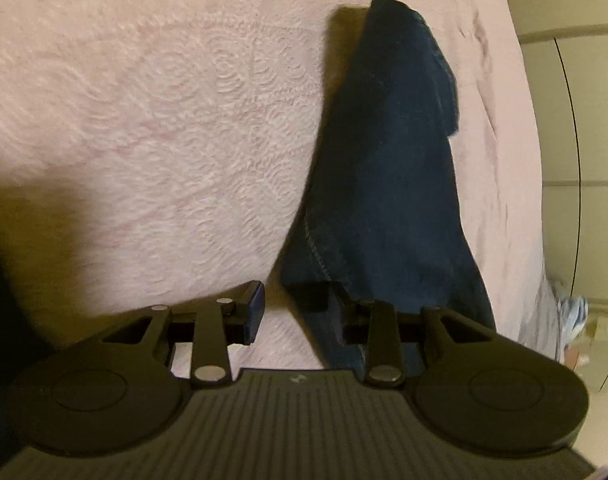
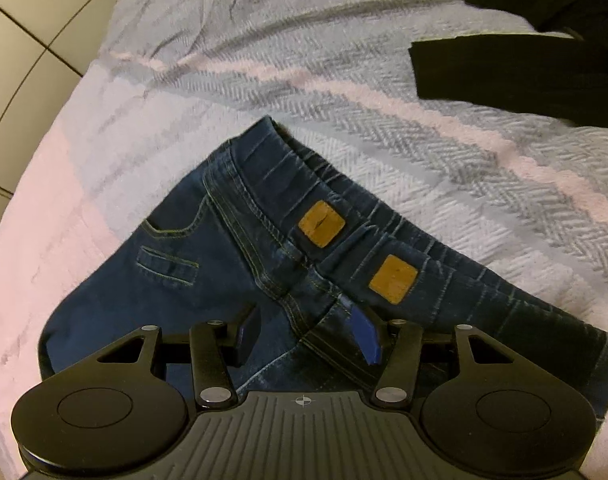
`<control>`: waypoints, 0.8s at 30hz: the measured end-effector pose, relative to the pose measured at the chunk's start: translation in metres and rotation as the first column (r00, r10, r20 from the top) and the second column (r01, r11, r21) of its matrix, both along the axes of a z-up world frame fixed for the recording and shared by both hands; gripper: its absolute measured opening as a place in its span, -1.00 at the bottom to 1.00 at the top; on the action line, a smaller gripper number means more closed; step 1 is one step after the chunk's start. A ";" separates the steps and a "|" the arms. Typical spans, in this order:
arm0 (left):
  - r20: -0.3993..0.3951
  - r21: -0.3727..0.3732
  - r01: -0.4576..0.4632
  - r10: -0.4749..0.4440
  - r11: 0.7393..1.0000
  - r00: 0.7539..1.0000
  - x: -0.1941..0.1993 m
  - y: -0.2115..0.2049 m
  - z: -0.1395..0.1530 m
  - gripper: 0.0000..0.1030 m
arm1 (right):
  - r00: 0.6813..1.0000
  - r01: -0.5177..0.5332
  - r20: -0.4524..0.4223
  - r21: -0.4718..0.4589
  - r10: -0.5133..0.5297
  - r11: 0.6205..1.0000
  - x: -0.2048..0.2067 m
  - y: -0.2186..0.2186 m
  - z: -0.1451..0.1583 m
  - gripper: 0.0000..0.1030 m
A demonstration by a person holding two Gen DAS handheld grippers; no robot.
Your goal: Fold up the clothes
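Dark blue jeans lie on the bed. In the left wrist view a folded leg [image 1: 384, 160] runs from the bottom middle up to the top right. My left gripper [image 1: 281, 308] is open just above the bed at the leg's near end; its right finger [image 1: 316, 296] is over the denim edge and bare bedspread shows between the fingers. The right wrist view shows the waistband end of the jeans [image 2: 223, 280], with two tan patches [image 2: 322, 224] and a back pocket. My right gripper [image 2: 308, 336] stands open over the seat seam, with denim below and between its fingers.
A pink textured bedspread [image 1: 143, 120] covers the bed; a grey herringbone blanket [image 2: 424, 152] lies beyond the waistband. A black garment [image 2: 524, 64] sits at the upper right. The bed's edge drops to pale panels [image 1: 576, 120] on the right, and a striped cloth [image 1: 572, 312] is there.
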State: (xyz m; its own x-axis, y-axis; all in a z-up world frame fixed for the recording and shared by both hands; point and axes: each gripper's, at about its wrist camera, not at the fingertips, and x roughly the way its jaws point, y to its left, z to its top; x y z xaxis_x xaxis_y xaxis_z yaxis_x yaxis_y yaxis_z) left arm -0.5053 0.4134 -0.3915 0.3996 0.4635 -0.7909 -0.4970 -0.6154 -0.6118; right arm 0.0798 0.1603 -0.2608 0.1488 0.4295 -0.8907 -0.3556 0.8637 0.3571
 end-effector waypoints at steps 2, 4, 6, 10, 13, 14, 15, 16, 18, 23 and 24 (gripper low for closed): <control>-0.039 0.029 0.027 -0.025 0.999 0.999 0.004 0.011 0.006 -1.00 | 1.000 -0.009 0.000 -0.006 0.009 1.000 0.001 0.004 -0.003 0.05; -0.116 0.108 0.094 -0.082 0.990 0.990 0.012 0.022 0.027 -1.00 | 1.000 -0.019 -0.002 -0.008 0.019 1.000 0.004 0.007 -0.005 0.05; -0.242 0.229 0.205 -0.148 0.952 0.959 0.023 0.033 0.067 -1.00 | 1.000 -0.028 -0.005 -0.009 0.028 1.000 0.007 0.009 -0.006 0.05; -0.531 0.438 0.453 -0.183 0.777 0.827 0.037 0.026 0.167 -1.00 | 1.000 -0.028 -0.010 -0.013 0.028 1.000 0.015 0.014 -0.007 0.05; -0.718 0.452 0.630 -0.161 0.632 0.677 0.046 0.019 0.223 -0.82 | 1.000 -0.023 -0.017 -0.014 0.023 1.000 0.018 0.014 -0.010 0.05; -0.774 0.375 0.675 -0.187 0.636 0.605 0.048 0.018 0.219 -0.78 | 1.000 -0.020 -0.017 -0.017 0.020 1.000 0.019 0.015 -0.011 0.05; -0.822 0.293 0.712 -0.212 0.638 0.528 0.050 0.018 0.214 -0.61 | 1.000 -0.018 -0.014 -0.020 0.018 1.000 0.019 0.015 -0.012 0.05; -0.828 0.213 0.705 -0.258 0.676 0.498 0.043 0.021 0.201 -0.52 | 1.000 -0.016 -0.010 -0.024 0.015 1.000 0.018 0.016 -0.013 0.05; -0.721 0.095 0.582 -0.347 0.807 0.599 0.005 0.031 0.164 -0.65 | 1.000 -0.014 -0.002 -0.033 0.014 0.999 0.017 0.018 -0.012 0.05; -0.374 0.090 0.167 -0.122 0.982 0.919 -0.083 0.034 0.105 -0.65 | 0.998 -0.056 0.011 -0.053 0.056 0.997 0.016 0.023 -0.012 0.05; -0.300 0.111 0.090 -0.053 0.990 0.953 -0.093 0.036 0.099 -0.65 | 0.998 -0.060 0.014 -0.058 0.061 0.997 0.016 0.023 -0.013 0.05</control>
State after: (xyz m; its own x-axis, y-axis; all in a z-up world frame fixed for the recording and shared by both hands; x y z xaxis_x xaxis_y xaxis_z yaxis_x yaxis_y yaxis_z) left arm -0.5986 0.4493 -0.2924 0.1927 0.5427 -0.8175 -0.7067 -0.5013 -0.4993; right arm 0.0956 0.1834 -0.2733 0.1382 0.3863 -0.9120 -0.4130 0.8594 0.3015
